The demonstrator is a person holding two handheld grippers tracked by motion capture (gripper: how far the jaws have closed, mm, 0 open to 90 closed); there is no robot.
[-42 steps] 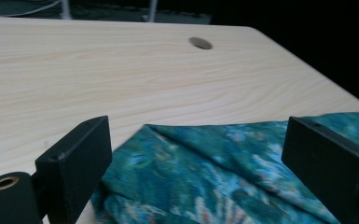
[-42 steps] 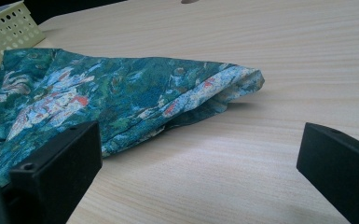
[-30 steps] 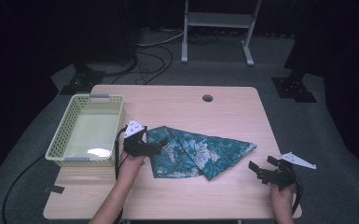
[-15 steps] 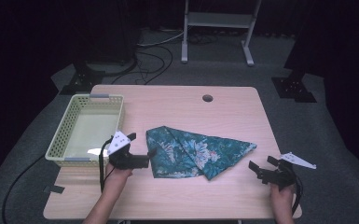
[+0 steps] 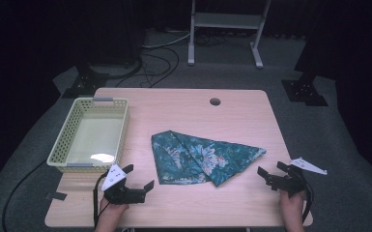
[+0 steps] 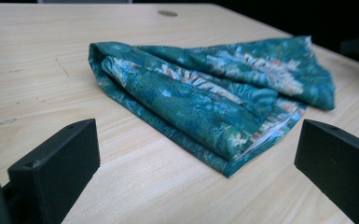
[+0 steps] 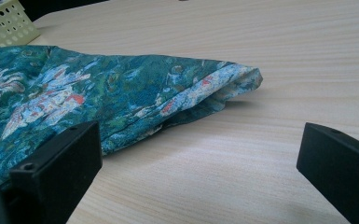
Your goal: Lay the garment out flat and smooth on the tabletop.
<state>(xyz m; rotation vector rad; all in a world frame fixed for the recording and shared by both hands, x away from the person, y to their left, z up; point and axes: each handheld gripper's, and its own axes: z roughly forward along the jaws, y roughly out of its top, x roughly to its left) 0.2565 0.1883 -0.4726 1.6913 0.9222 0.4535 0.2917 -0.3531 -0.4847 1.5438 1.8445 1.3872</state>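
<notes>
Grippers (image 5: 139, 180) (image 5: 273, 172) low, jaws apart, flanking folded cloth (image 5: 200, 157).

high view: above the near edge, facing forward and down on the whole table (image 5: 241, 116) | left gripper view: low, close, facing the folded cloth (image 6: 214, 98) | right gripper view: low, close | shared: the cloth

Dark room, grey carpet (image 5: 348, 159), wooden table (image 5: 241, 116), metal stand (image 5: 224, 21), floor cables (image 5: 157, 60)
</notes>
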